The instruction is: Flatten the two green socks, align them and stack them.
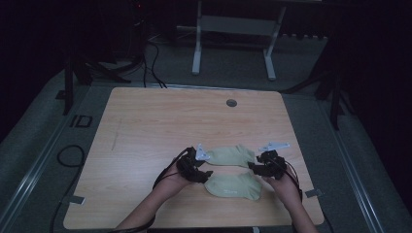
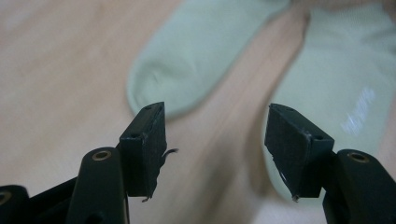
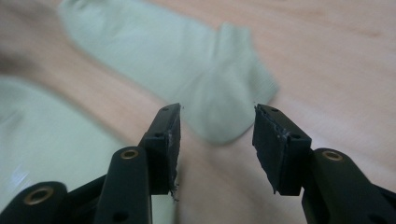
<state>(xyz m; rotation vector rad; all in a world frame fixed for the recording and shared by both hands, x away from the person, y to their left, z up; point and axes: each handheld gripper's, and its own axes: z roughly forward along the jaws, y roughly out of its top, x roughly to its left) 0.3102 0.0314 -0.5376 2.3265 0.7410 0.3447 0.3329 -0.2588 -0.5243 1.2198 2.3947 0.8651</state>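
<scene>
I held my left gripper [image 1: 201,175] and my right gripper [image 1: 256,168] at opposite ends of two pale green socks on the wooden table [image 1: 145,126]. The far sock [image 1: 232,156] served as my landmark: it lay flat, and the near sock [image 1: 234,186] lay just in front of it, parallel, with a strip of bare wood between them. My left gripper stood at the far sock's left end, my right gripper at its right end. Both pairs of jaws stood apart with nothing between the pads. In my judgement the socks lay side by side so that each end could be taken separately and the pair matched up.
</scene>
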